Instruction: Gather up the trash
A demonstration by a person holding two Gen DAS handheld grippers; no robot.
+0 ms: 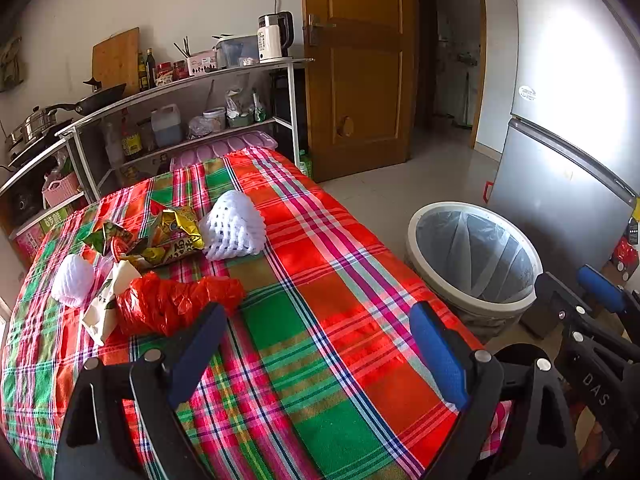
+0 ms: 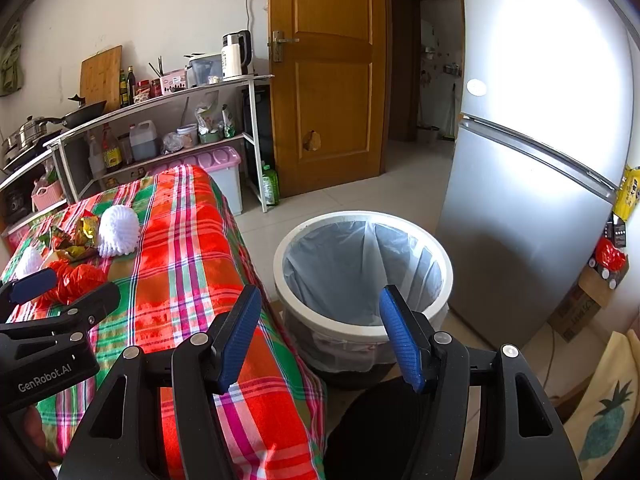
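Note:
Trash lies on the plaid-covered table (image 1: 328,320): a crumpled red plastic bag (image 1: 172,304), a white wrapper (image 1: 102,304), gold and green snack wrappers (image 1: 160,236), a large white foam net (image 1: 234,226) and a small white foam net (image 1: 72,280). My left gripper (image 1: 320,356) hovers open over the cloth, its left finger close to the red bag. A lined white trash bin (image 2: 360,272) stands on the floor right of the table. My right gripper (image 2: 320,336) is open and empty, near the table's edge before the bin. The same trash pile (image 2: 76,248) shows in the right wrist view.
A silver fridge (image 2: 520,200) stands right of the bin. Metal shelves (image 1: 192,120) with bottles, pans and a kettle line the wall behind the table. A wooden door (image 1: 356,72) and an open doorway lie beyond. A pink-lidded box (image 2: 224,172) sits by the table's far end.

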